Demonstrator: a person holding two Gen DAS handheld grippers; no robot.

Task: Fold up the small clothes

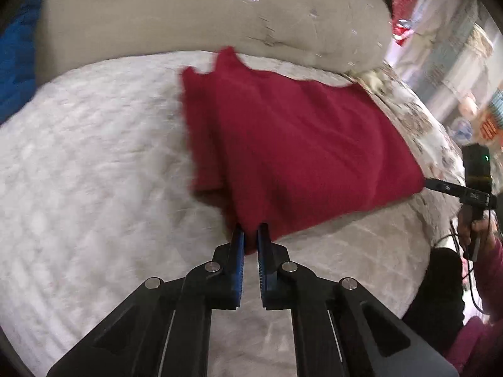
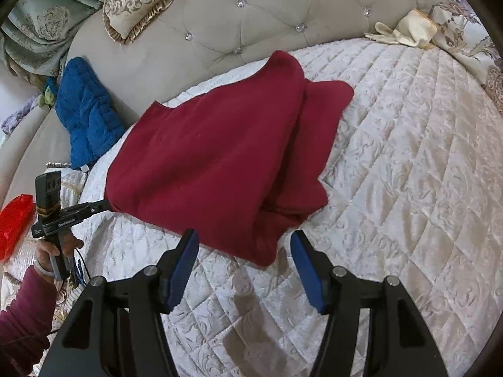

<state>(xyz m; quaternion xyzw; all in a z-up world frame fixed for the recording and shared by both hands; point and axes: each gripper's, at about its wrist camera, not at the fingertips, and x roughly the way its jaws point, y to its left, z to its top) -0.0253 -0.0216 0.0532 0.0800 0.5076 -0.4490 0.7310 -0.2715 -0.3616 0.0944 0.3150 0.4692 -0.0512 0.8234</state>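
A dark red garment [image 1: 292, 144] lies partly folded on the white quilted bed [image 1: 94, 188]. My left gripper [image 1: 250, 231] is shut on the garment's near corner. In the right wrist view the same red garment [image 2: 213, 163] lies spread with a fold along its right side. My right gripper [image 2: 244, 238] is open and empty, just short of the garment's near corner. The left gripper [image 2: 102, 205] shows there too, pinching the garment's left corner. The right gripper [image 1: 429, 183] shows at the far right of the left wrist view, at the garment's edge.
A beige tufted headboard [image 2: 251, 22] curves behind the bed. A blue padded cloth [image 2: 88, 113] lies at the left by the headboard. A cream cloth [image 2: 405, 31] and patterned pillows [image 2: 141, 3] sit at the back. A red bag [image 2: 14, 223] is at the left edge.
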